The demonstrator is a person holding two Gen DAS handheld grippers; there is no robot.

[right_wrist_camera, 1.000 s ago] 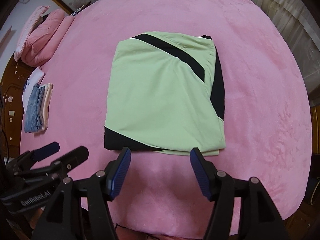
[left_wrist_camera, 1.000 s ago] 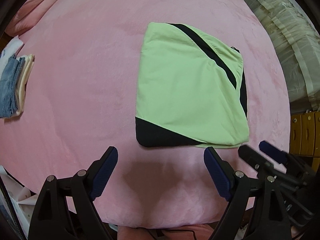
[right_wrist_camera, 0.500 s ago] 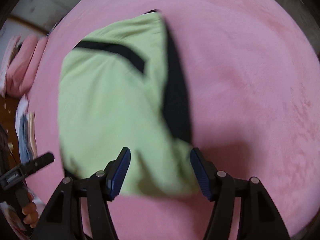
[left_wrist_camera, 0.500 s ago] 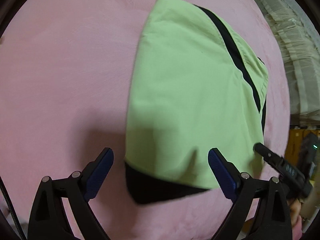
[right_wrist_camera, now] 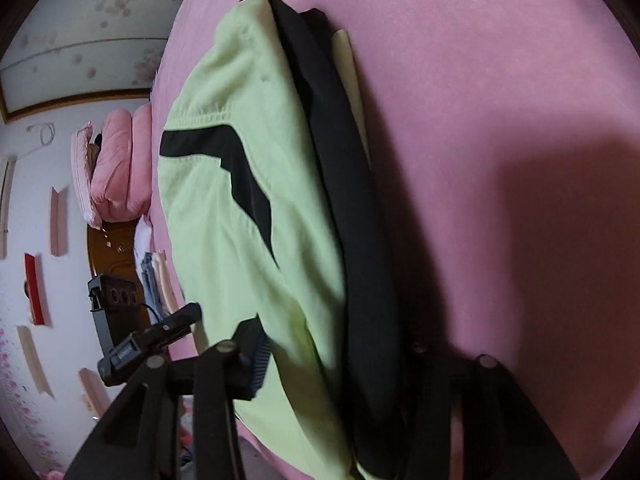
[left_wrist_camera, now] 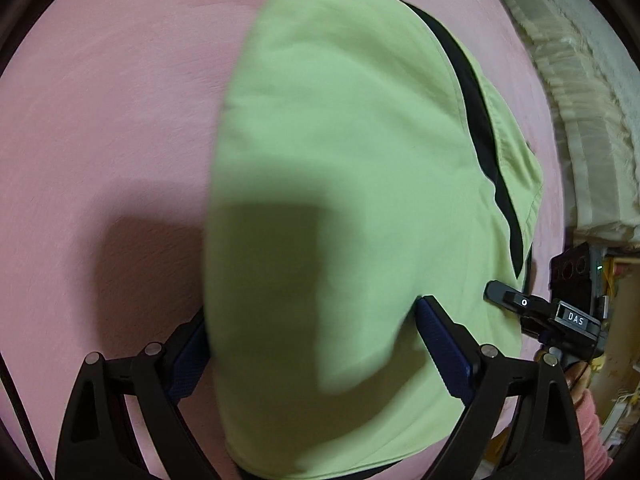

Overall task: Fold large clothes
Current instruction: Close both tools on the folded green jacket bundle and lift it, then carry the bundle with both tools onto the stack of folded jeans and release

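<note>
A light-green garment with black stripes (left_wrist_camera: 340, 160) lies folded on the pink bed cover (left_wrist_camera: 100, 120). My left gripper (left_wrist_camera: 312, 344) hangs low over its near left corner, jaws wide open, and green cloth covers part of the left finger (left_wrist_camera: 188, 364). The right gripper (right_wrist_camera: 336, 356) is rolled sideways at the garment's black right edge (right_wrist_camera: 360, 240). Its jaws are closing with the folded layers between them. The blue left pad (right_wrist_camera: 258, 360) touches green cloth; the other finger is lost in shadow. Each gripper also shows in the other's view: right gripper (left_wrist_camera: 520, 304), left gripper (right_wrist_camera: 172, 328).
Pink pillows (right_wrist_camera: 116, 168) and a small stack of folded clothes (right_wrist_camera: 156, 276) sit at the bed's far side. Pale curtains (left_wrist_camera: 580, 120) hang beyond the right edge. A hand in a pink sleeve (left_wrist_camera: 592, 412) holds the right gripper. Pink cover (right_wrist_camera: 500, 120) stretches right of the garment.
Both grippers have dropped to the garment's near edge, which now fills both views. The right gripper has rolled sideways. Cloth now lies between both pairs of fingers.
</note>
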